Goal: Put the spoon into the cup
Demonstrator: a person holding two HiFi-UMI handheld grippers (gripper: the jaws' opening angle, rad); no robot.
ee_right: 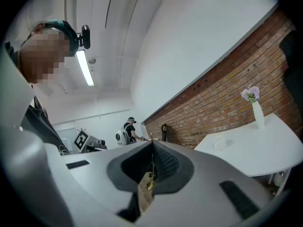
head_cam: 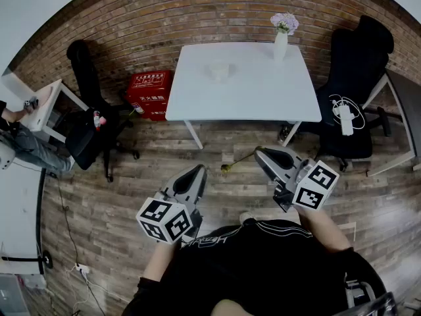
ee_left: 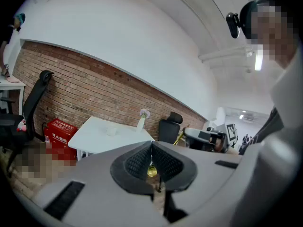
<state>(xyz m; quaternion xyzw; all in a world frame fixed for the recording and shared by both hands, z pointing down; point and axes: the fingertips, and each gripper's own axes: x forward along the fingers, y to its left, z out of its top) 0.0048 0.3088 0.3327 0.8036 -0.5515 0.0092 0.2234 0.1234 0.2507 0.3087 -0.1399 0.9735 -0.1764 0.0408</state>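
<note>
Spoon, slim, gold-coloured metal (head_cam: 229, 166): clamped by its handle in the right gripper (head_cam: 258, 151), whose jaws are closed tight on the thin shaft. In the head view the spoon is in the air above the wooden floor, not over the table. Its long axis runs from the gripper tip out toward 8 o'clock, with the bowl at the far, lower end.

Left gripper (head_cam: 199, 171): jaws together, with no task item gripped. It sits just beside the spoon bowl, at 9 o'clock from it, not touching.

Cup, small, pale (head_cam: 220, 71): stands upright near the middle of the white rectangular table (head_cam: 250, 91), well apart from both grippers. From the right gripper it lies at about 11 o'clock. A white vase with pale flowers (head_cam: 281, 37) stands at the table's far right corner, at 2 o'clock from the cup.

Key relation: the spoon bowl points away from the cup, roughly toward the operator's left. The right gripper is the carrying gripper and the nearer one. The approach probably requires closing the gap to the table and turning the bowl downward over the cup mouth.
</note>
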